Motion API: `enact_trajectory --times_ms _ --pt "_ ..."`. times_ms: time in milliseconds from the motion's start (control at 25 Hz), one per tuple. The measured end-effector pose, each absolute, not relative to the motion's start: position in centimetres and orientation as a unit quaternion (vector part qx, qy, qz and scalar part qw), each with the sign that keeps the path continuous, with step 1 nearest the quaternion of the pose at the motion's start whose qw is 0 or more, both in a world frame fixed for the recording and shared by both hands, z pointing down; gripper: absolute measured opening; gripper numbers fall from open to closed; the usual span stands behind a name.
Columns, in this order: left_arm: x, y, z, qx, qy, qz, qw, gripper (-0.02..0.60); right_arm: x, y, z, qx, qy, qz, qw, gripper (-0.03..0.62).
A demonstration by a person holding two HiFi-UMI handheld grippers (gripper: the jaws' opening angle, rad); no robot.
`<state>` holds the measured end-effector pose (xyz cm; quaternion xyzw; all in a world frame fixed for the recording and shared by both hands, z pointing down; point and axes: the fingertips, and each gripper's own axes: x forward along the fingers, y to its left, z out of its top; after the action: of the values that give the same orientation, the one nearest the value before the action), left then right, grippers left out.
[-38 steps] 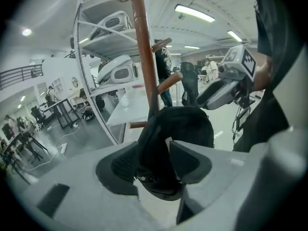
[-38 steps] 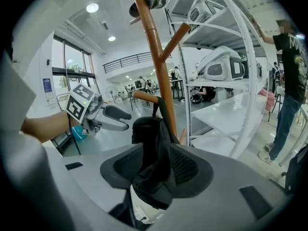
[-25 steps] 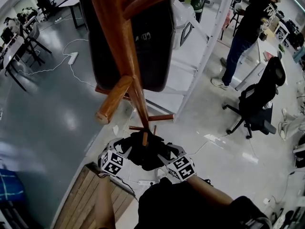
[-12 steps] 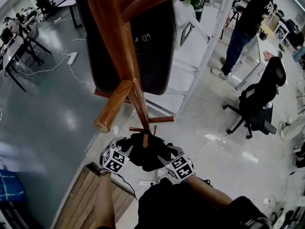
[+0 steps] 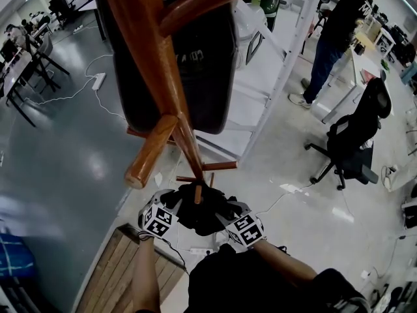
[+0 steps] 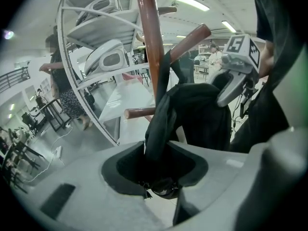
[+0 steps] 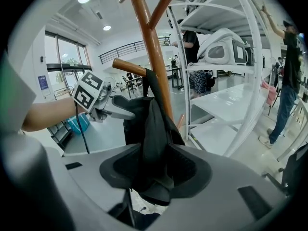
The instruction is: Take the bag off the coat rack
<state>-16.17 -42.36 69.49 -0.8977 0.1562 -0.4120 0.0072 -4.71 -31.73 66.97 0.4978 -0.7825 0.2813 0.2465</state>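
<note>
A brown wooden coat rack with slanting pegs [image 5: 146,57] stands over a glossy grey floor, and a small black fabric bag [image 5: 199,215] hangs low on it, its strap looped over a short wooden peg [image 5: 198,191]. The bag is not yet off the rack. The left gripper [image 6: 156,148] has just been closing. A fold of the bag's black cloth runs up between its fingers [image 6: 96,196], which seem to press it from both sides. The right gripper [image 7: 155,153] is clenched on another fold of the same bag, with dark cloth bunched in the gap between its pale fingers. Both grippers meet at the bag from below, one on each side of the pole. The reach and the two-sided grasp look complete, or nearly so on the left. What remains is to raise the strap along the upward-slanting peg until it clears the tip, then carry the bag away from the pole. A larger black hanging item [image 5: 202,64] higher on the rack is left untouched.
</note>
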Motion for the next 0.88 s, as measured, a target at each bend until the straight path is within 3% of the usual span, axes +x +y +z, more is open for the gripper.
enact_trajectory --times_ms 400,880 --pt "-16.2 -41.9 69.4 -0.901 0.150 -0.407 -0.022 0.101 -3.9 -31.9 66.9 0.512 -0.774 0.278 0.246 0.080" --pt "-16.4 -40.7 68.9 -0.900 0.165 -0.403 -0.016 0.083 -3.8 -31.5 66.4 0.505 -0.779 0.278 0.246 0.066"
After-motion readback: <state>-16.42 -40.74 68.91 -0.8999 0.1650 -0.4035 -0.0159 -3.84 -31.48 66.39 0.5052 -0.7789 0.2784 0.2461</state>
